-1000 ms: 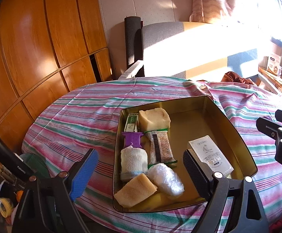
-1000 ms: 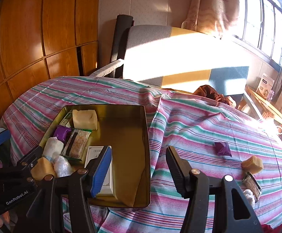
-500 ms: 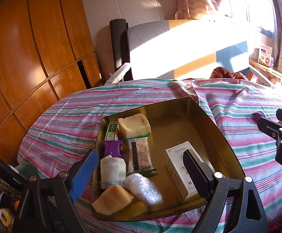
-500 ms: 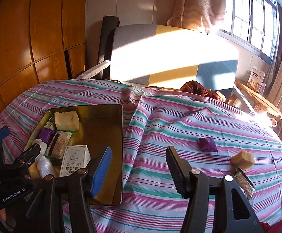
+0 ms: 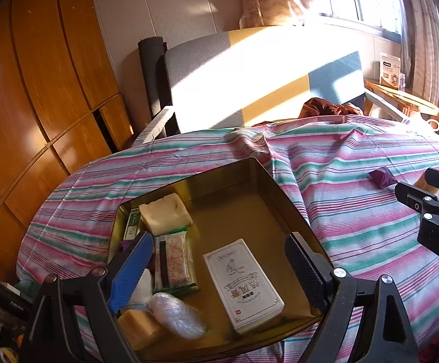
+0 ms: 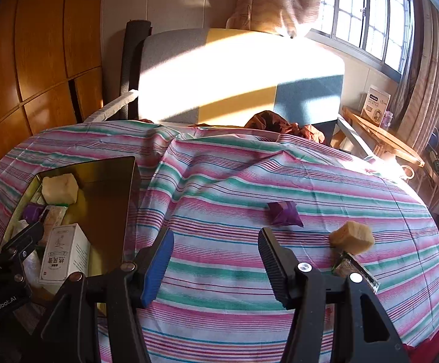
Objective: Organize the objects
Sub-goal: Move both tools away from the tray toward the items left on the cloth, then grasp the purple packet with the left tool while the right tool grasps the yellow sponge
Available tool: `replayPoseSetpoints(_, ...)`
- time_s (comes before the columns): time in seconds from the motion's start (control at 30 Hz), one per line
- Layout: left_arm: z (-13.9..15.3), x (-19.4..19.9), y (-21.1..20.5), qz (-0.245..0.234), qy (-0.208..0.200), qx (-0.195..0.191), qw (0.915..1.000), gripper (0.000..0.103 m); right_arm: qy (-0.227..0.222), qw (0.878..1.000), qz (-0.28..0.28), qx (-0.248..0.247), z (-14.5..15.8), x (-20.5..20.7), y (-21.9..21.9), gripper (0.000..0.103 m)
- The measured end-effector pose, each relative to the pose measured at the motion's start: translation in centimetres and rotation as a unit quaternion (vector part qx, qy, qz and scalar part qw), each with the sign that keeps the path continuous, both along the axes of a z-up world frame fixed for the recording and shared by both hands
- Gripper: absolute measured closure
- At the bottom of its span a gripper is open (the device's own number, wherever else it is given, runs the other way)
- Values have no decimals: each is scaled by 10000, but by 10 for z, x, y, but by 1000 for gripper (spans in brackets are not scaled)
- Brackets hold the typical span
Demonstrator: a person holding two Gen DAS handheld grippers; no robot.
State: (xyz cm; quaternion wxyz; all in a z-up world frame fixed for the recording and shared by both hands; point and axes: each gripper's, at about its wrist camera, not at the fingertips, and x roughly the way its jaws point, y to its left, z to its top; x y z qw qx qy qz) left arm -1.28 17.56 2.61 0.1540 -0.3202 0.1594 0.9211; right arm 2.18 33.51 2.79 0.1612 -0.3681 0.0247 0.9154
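Observation:
A gold tin tray (image 5: 286,193) (image 6: 130,187) on the striped tablecloth holds a white box (image 5: 243,281) (image 6: 63,252), a pale soap block (image 5: 165,213), a snack bar (image 5: 174,261), a clear wrapped piece (image 5: 175,316) and more. My left gripper (image 5: 219,267) hovers open above the tray's near side, nothing between its fingers. My right gripper (image 6: 215,260) stands open over bare cloth right of the tray. Beyond it lie a purple packet (image 6: 283,213) (image 5: 381,177), a tan block (image 6: 352,237) and a wrapped bar (image 6: 355,269).
A grey and yellow chair (image 6: 234,75) stands behind the table. Wooden wall panels (image 5: 37,75) run along the left. A low wooden shelf with a box (image 6: 377,106) sits by the window at right. The cloth (image 6: 249,175) has a raised fold near the tray's far corner.
Both grippers have shifted to the right across the table. The tray has slid leftward in both views, and the purple packet and tan block now sit closer to the right gripper.

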Motion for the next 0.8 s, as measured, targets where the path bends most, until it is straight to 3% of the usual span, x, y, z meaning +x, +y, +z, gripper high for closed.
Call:
replayPoseSetpoints(0.23, 4, -5, 34, -359, -16, 57, 9993, 13, -224, 9993, -283, 34, -8, -2, 51, 44)
replayPoseSetpoints(0.43, 4, -14, 77, -856, -318, 324, 9953, 13, -306, 9913, -1276, -116, -15, 5, 153, 44)
replayPoseSetpoints(0.6, -8, -32, 130, -1191, -797, 479, 9885, 14, -102, 9748, -2122, -673, -33, 26, 227, 44)
replayPoseSetpoints(0.73, -22, -43, 175, -1432, -1161, 662, 9806, 14, 130, 9514, -2581, -1677, -46, 47, 259, 44)
replayPoseSetpoints(0.8, -32, -51, 199, -1629, -1604, 839, 9699, 14, 249, 9450, -2731, -1784, -45, 54, 265, 44)
